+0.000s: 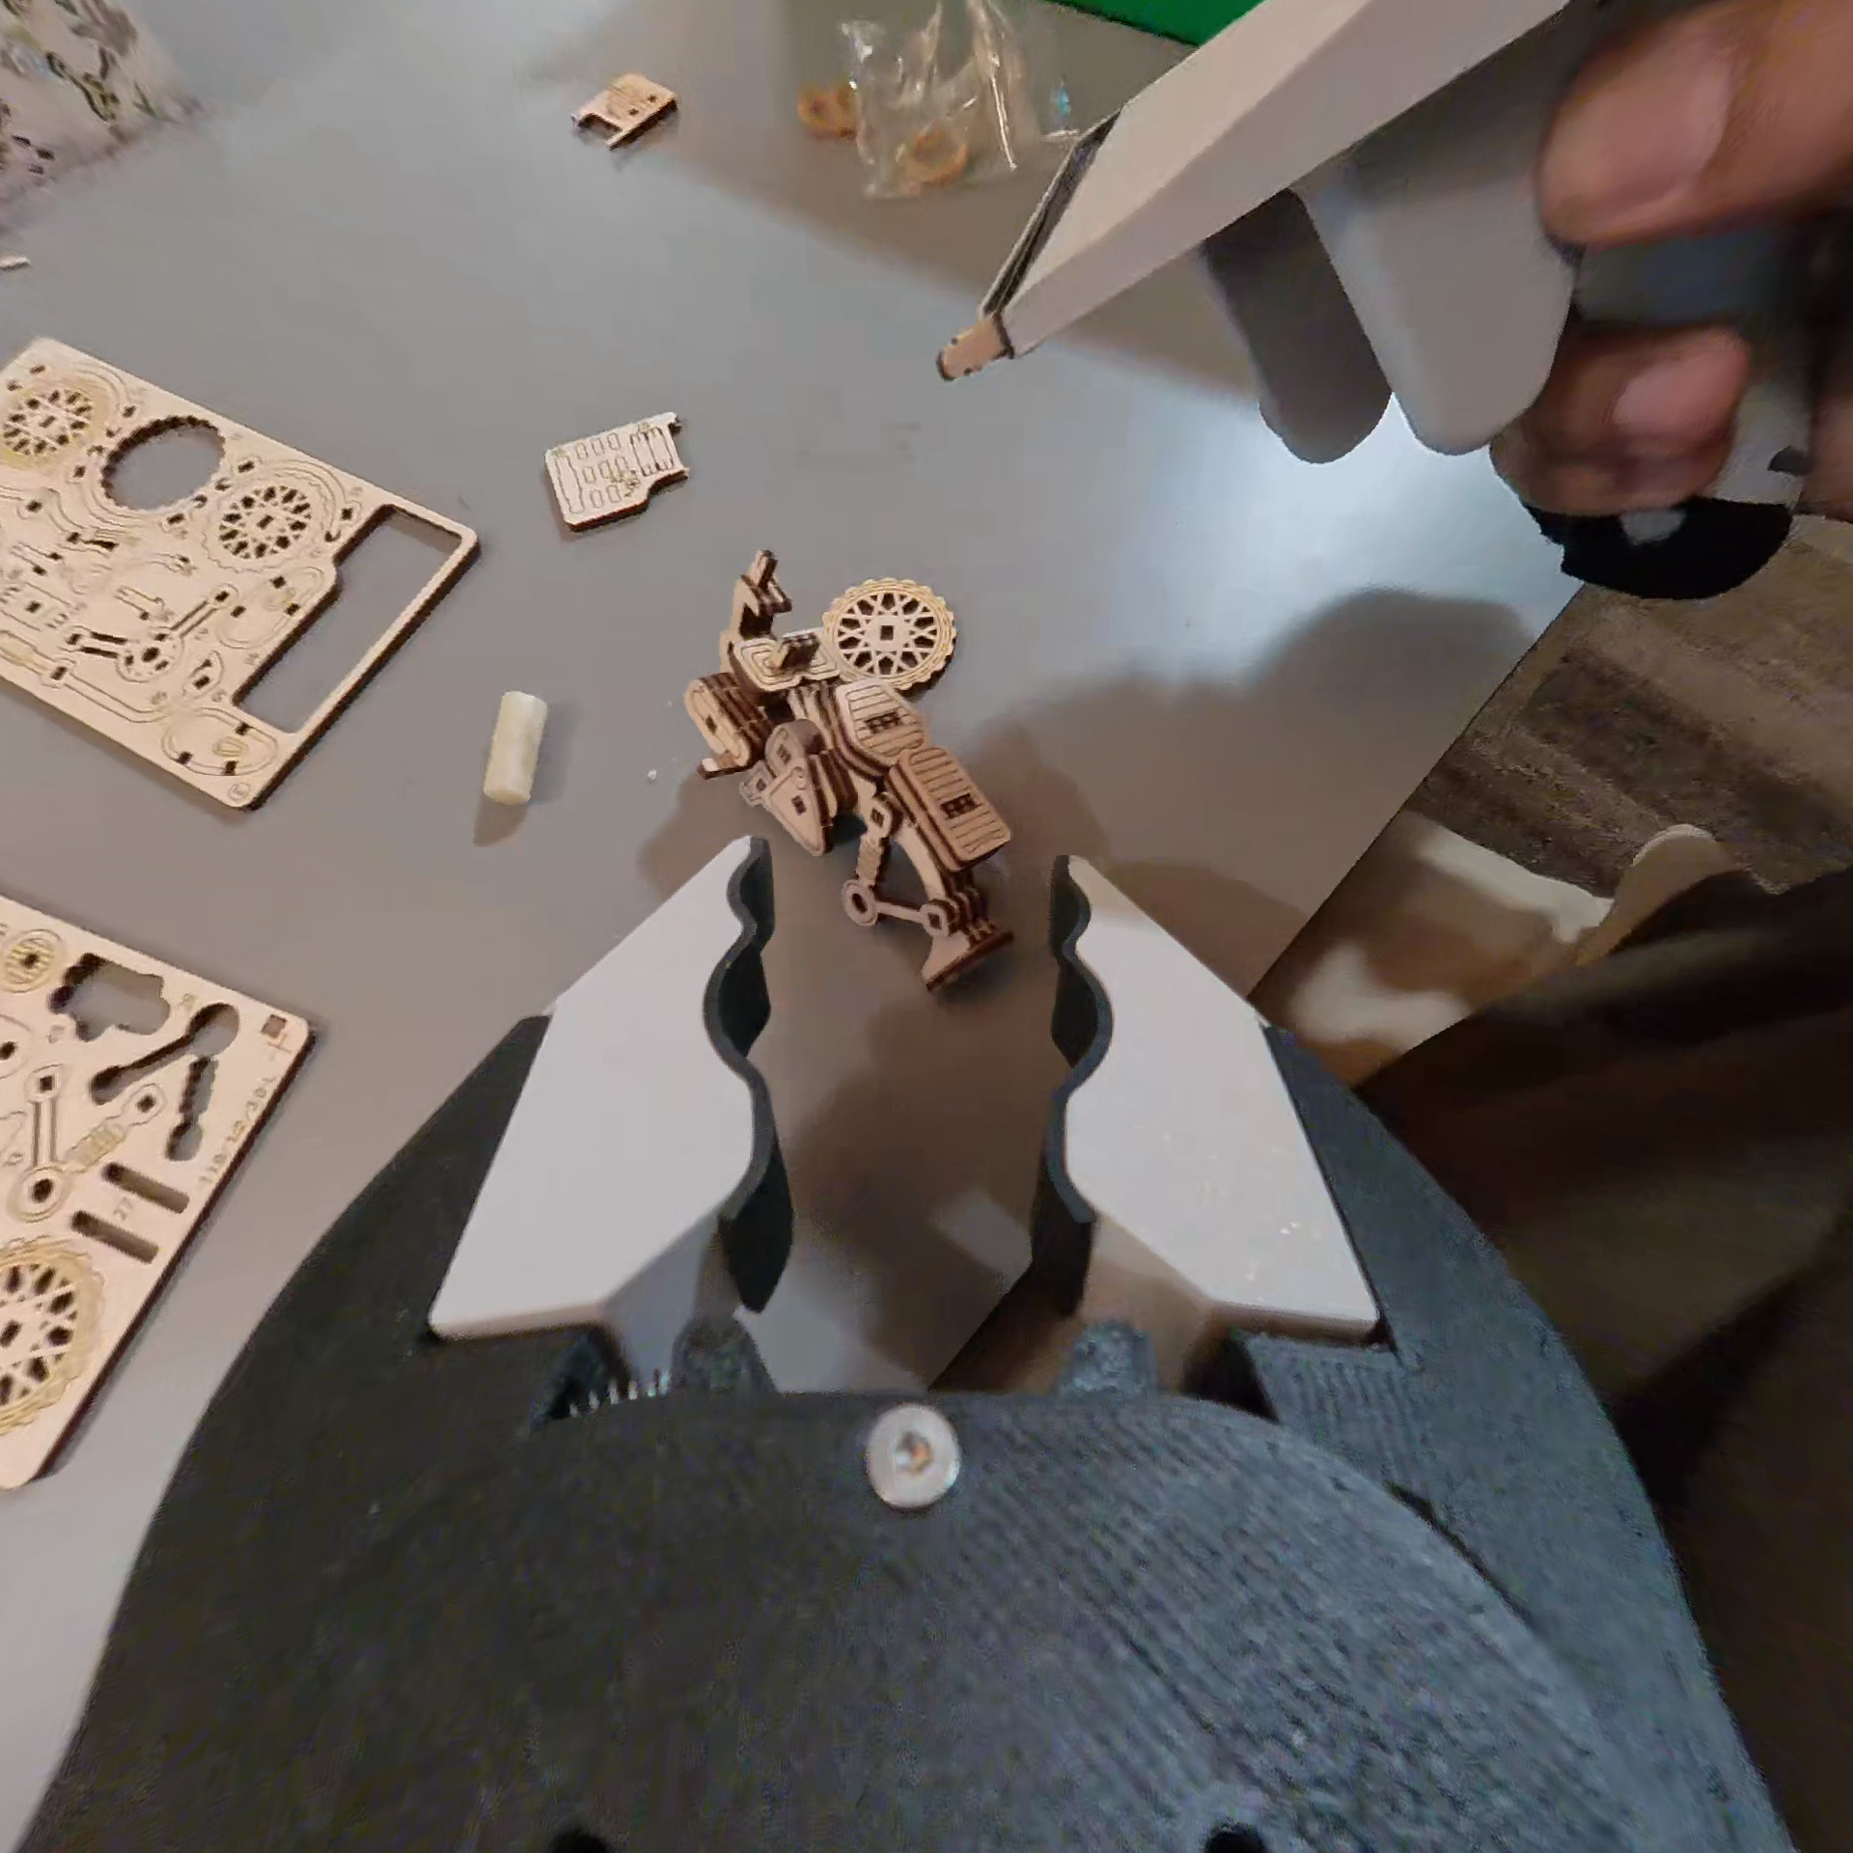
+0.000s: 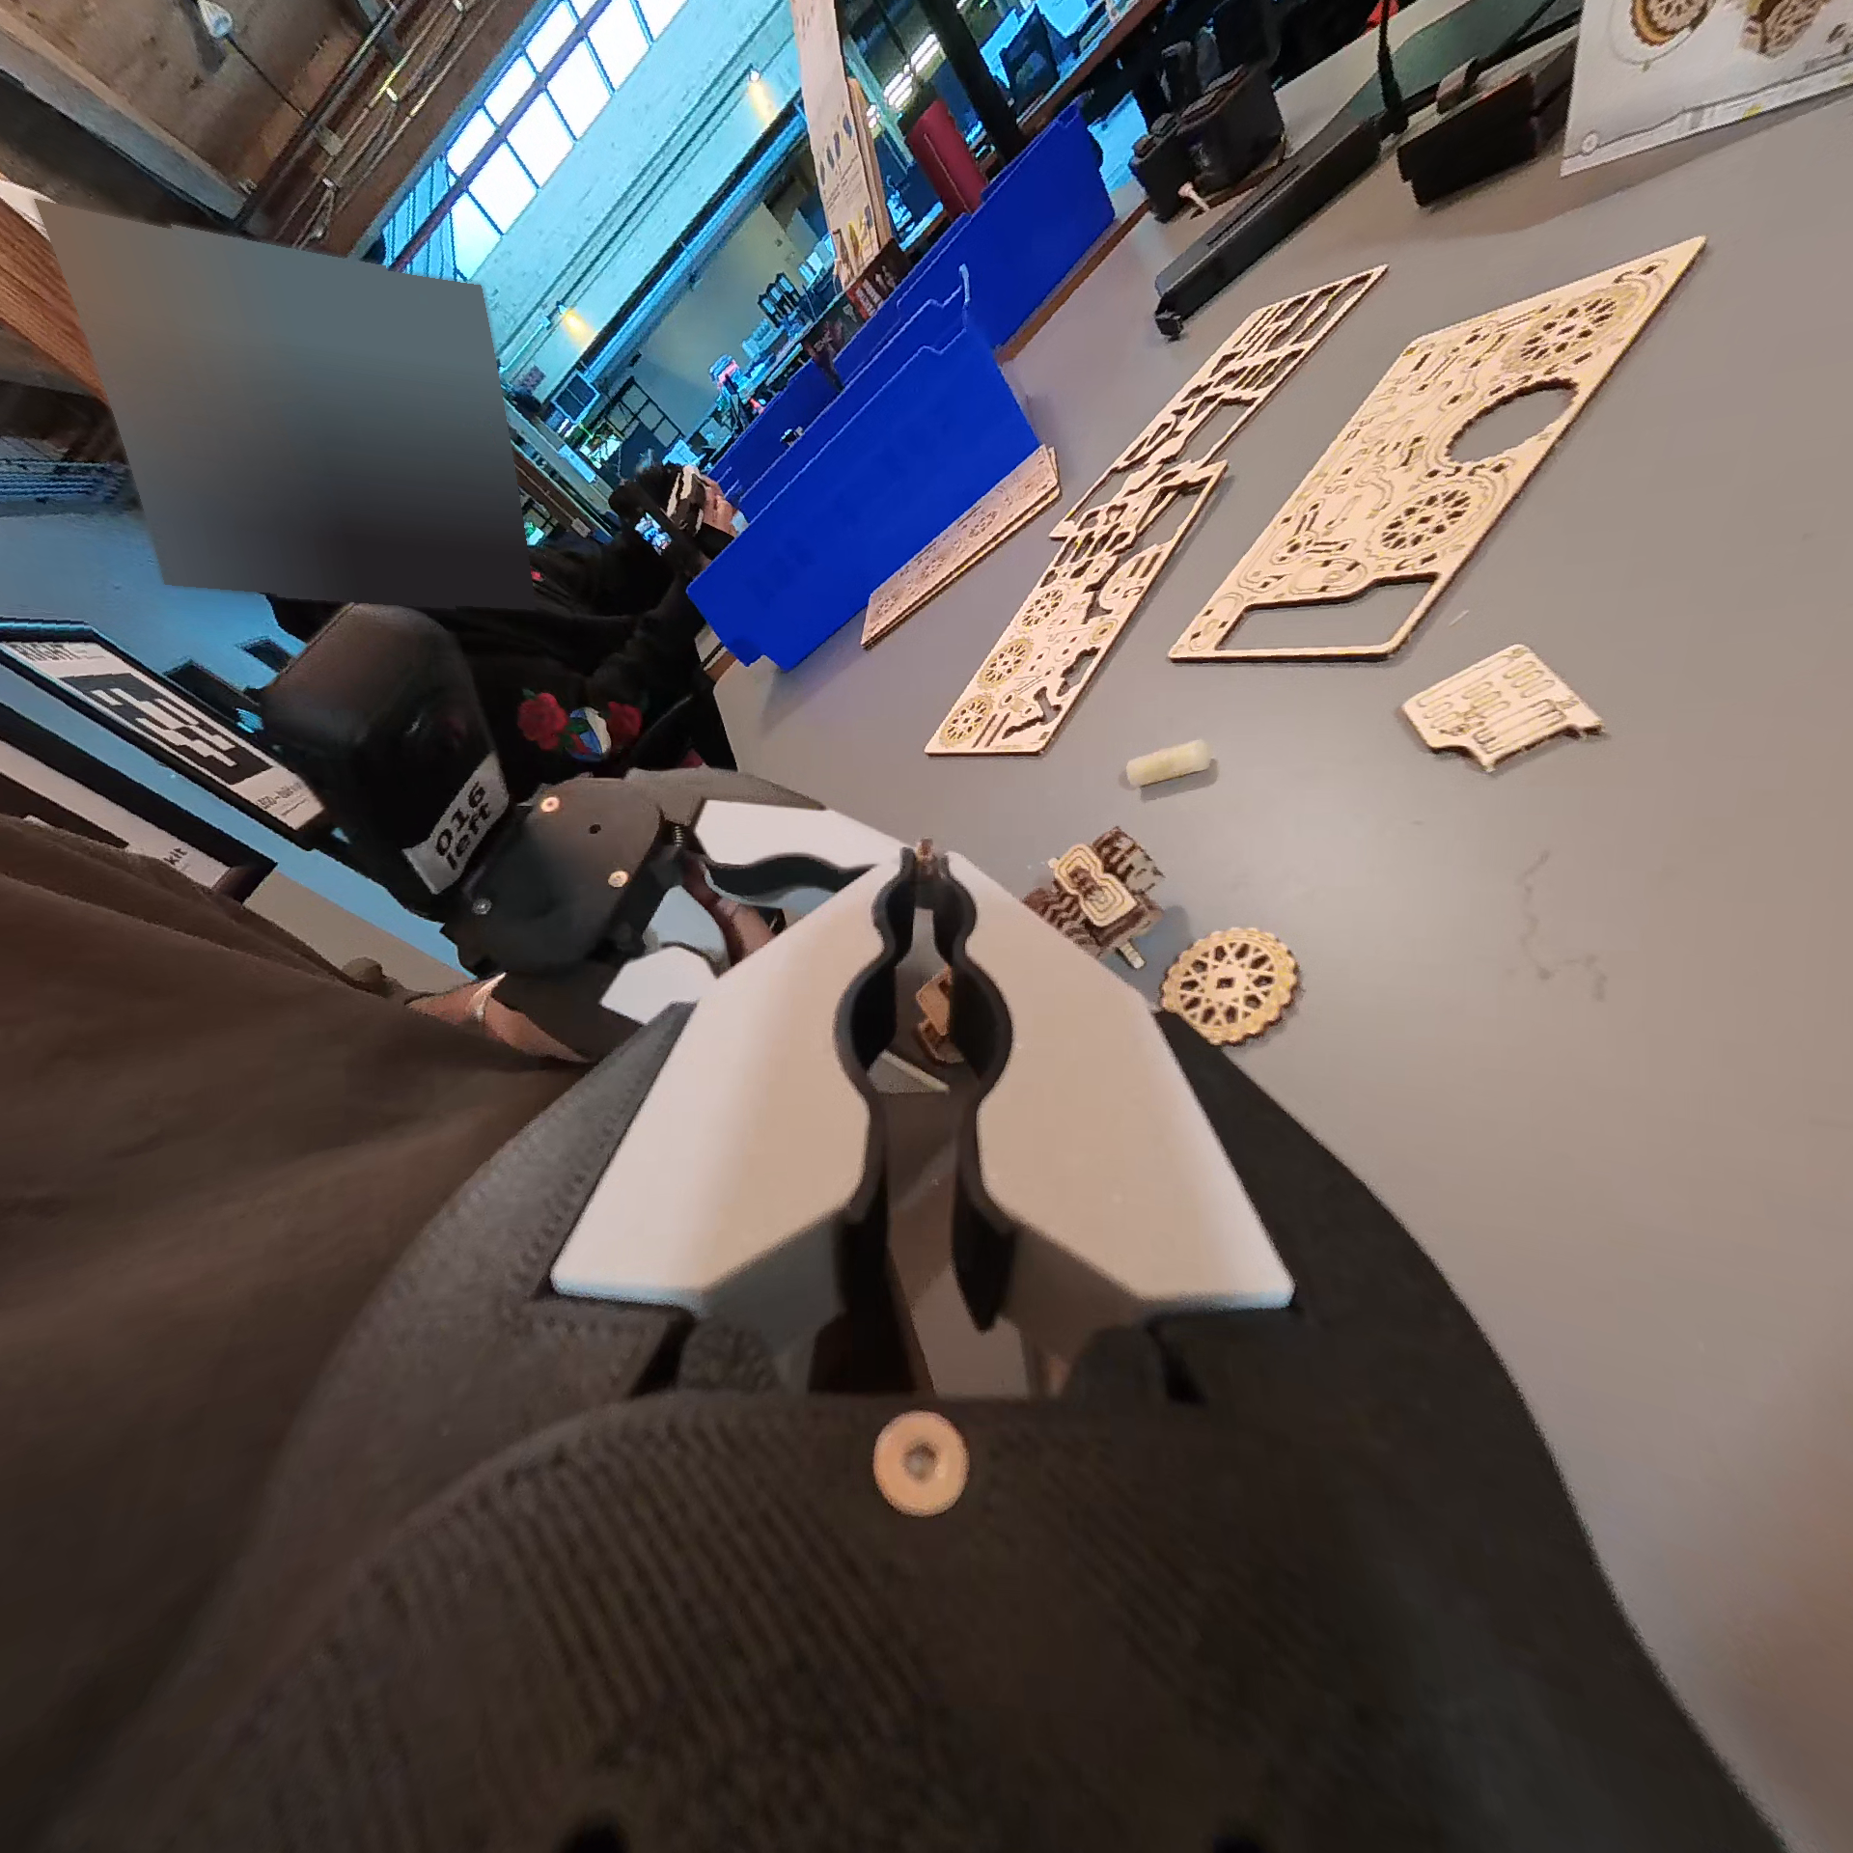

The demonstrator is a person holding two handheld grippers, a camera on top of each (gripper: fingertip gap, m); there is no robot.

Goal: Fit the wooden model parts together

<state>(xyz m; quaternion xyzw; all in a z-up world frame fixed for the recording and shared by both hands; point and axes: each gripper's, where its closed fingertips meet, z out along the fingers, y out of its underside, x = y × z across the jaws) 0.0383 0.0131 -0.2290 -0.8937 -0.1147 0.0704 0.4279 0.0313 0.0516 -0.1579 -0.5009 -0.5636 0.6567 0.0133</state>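
Left gripper [image 1: 907, 882]: I'm holding it over the grey table [image 1: 1053, 562], fingers spread wide, nothing between them.
Right gripper [image 2: 928, 870]: I'm keeping its fingers pinched nearly together on a small wooden piece [image 1: 971, 348] poking out at the tips; in the left wrist view it's hanging above the table, upper right, with a hand [image 1: 1685, 251] wrapped on its grip.
Wooden model [image 1: 842, 762]: partly built, lying on its side on the table just beyond the left fingertips, between them and the right gripper's tip, touching neither.
Loose wheel [image 1: 890, 634]: round spoked disc lying flat, right against the model's far end.
Small panel [image 1: 617, 471]: flat cut-out piece sitting farther off, apart from the model.
White cylinder [image 1: 516, 747]: short peg lying left of the model, near the sheet.
Part sheets [image 1: 201, 562]: laser-cut wooden sheets lying flat at the left, several holes already punched out.
Plastic bag [image 1: 922, 100]: clear, holding small rings, far edge of the table.
Blue bins [image 2: 882, 441]: sitting at the table's far side in the right wrist view.
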